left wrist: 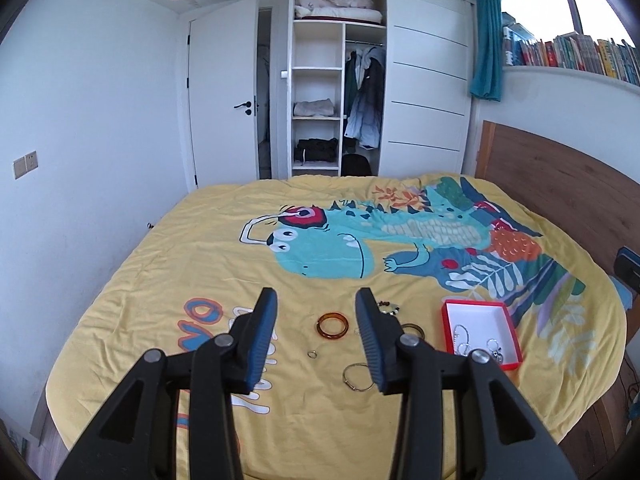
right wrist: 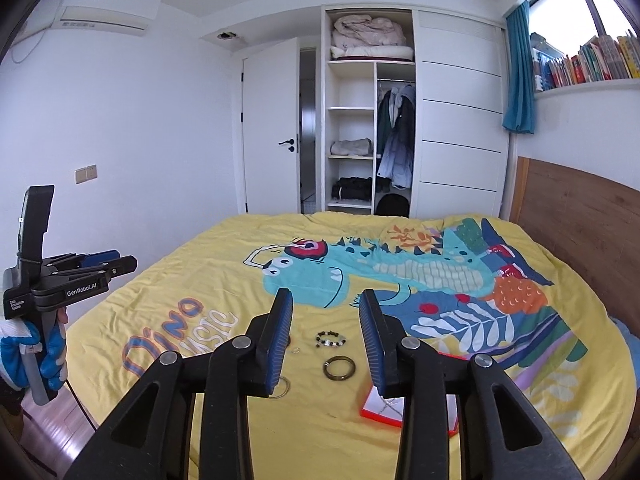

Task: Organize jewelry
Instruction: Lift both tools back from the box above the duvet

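Grippers, left [left wrist: 316,300] and right [right wrist: 326,302], are hovering spread apart, empty, over loose bangles [left wrist: 333,325] awaiting the box [left wrist: 476,306].

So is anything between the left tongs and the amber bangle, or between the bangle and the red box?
Nothing visible blocks the open left tongs from the amber bangle. Between the bangle and the red box, the dark ring lies on the bedspread; lifting clears it.
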Action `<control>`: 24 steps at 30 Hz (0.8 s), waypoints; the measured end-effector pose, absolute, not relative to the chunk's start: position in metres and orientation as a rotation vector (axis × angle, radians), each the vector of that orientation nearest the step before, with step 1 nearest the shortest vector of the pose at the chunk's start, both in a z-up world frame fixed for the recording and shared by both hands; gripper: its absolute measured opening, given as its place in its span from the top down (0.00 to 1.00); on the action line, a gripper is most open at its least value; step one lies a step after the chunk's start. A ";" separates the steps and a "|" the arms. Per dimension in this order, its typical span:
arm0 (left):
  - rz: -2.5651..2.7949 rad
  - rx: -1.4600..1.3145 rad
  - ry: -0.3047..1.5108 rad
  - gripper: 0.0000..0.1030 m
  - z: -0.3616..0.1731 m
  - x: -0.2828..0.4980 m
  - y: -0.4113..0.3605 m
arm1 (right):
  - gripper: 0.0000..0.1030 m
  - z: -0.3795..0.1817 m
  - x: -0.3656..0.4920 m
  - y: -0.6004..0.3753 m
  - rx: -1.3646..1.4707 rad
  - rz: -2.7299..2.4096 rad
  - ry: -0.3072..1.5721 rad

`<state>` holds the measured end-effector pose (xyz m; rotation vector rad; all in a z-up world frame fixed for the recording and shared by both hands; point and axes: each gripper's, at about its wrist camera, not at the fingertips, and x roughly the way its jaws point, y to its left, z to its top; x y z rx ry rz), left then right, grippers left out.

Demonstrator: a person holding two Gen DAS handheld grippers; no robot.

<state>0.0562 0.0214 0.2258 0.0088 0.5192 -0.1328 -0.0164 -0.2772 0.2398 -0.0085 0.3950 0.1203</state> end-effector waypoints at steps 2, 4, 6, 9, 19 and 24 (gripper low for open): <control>-0.124 0.001 0.531 0.62 0.218 0.063 0.026 | 0.66 0.237 -0.012 -0.274 -0.010 0.129 0.400; -0.121 -0.008 0.548 0.62 0.210 0.069 0.031 | 0.66 0.232 -0.007 -0.272 -0.010 0.136 0.410; -0.116 -0.017 0.567 0.62 0.198 0.078 0.035 | 0.66 0.225 0.000 -0.270 -0.009 0.140 0.425; -0.102 -0.024 0.604 0.62 0.178 0.095 0.039 | 0.66 0.209 0.018 -0.271 -0.007 0.140 0.459; -0.070 -0.025 0.747 0.62 0.097 0.158 0.044 | 0.66 0.137 0.087 -0.264 0.006 0.171 0.602; -0.072 -0.030 0.811 0.62 0.058 0.190 0.042 | 0.66 0.097 0.123 -0.266 0.031 0.175 0.674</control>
